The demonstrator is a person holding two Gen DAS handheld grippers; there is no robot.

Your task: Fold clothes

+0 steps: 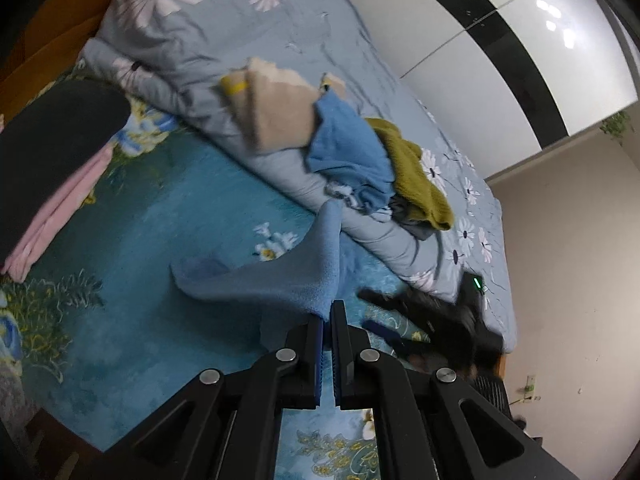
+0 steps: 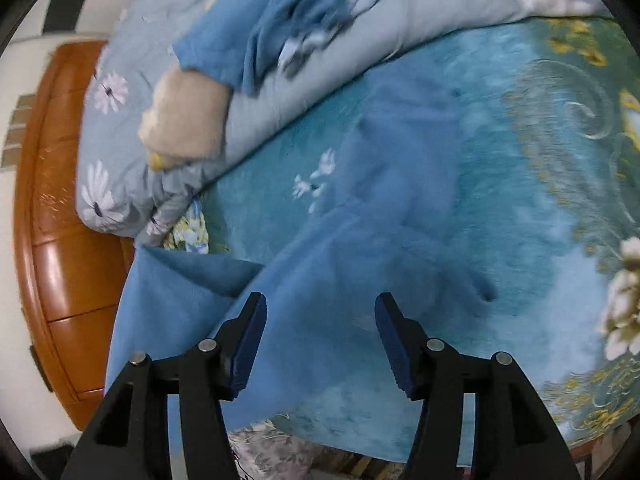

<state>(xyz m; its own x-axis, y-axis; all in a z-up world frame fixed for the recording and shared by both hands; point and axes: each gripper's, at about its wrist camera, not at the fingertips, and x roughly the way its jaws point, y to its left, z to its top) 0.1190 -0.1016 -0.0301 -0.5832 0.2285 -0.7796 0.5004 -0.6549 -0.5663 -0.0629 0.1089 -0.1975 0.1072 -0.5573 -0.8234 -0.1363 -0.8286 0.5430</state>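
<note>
Now my left tongs [image 1: 327, 312] pinch the blue cloth [image 1: 280, 280] over the bed [image 1: 140, 240]; my right tongs [image 2: 320, 312] gape wide above it.

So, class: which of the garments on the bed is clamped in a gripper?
The light blue fleece, pinched by the left gripper; the other clothes lie heaped untouched on the quilt.

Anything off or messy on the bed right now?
Yes. Unfolded clothes sit heaped on the rolled quilt. The light blue garment is lifted askew by the left gripper; the right gripper hangs open above it.
</note>
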